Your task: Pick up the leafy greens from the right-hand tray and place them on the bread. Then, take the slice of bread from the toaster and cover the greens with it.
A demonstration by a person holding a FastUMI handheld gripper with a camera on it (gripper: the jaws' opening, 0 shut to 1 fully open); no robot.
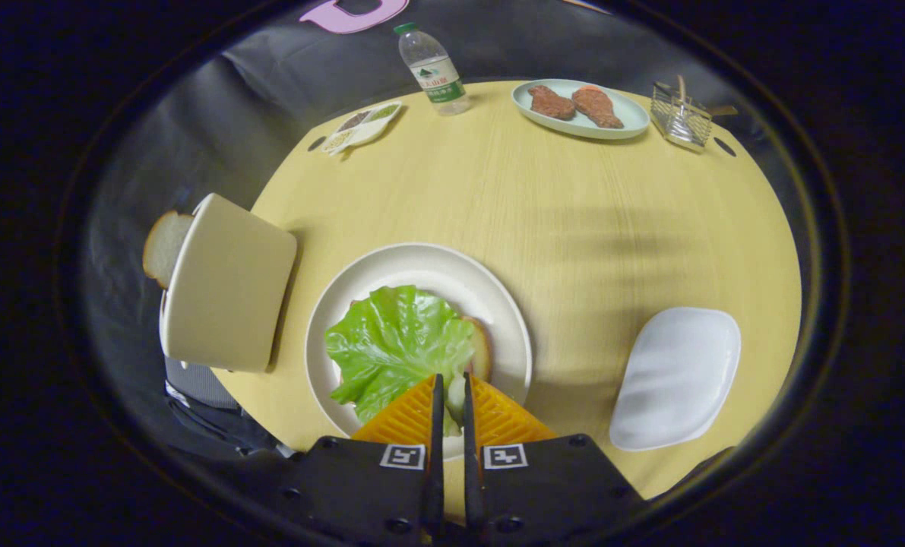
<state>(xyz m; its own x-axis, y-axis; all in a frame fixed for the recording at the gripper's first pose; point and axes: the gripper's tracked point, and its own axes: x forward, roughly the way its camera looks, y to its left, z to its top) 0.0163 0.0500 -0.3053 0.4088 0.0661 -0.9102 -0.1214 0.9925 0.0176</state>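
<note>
Right now your gripper (pixel 450 395) points down and forward over the near edge of the round table (pixel 574 228), looking onto a plate (pixel 452 273) just ahead. Its two fingers stand almost together, with only a thin slit between them. A pale bit of the greens' stem shows in that slit, but you cannot tell whether the fingers press on it.

The greens (pixel 395 346) lie spread over a slice of bread (pixel 482 349) on that plate; only the bread's right edge peeks out from under the leaf. The fingertips sit over the near edge of the leaf.

To the left of the plate stands the toaster (pixel 228 285), with a second slice (pixel 163 245) poking out of its far side. To the right of the fingers, well apart from the plate, is the white tray (pixel 676 376).

Beyond, at the far side of the table, you have a bottle (pixel 431 68), a small divided dish (pixel 365 125) to its left, an oval dish (pixel 619 121) with two brown meat pieces (pixel 574 105), and a wire rack (pixel 678 115) at the far right.
</note>
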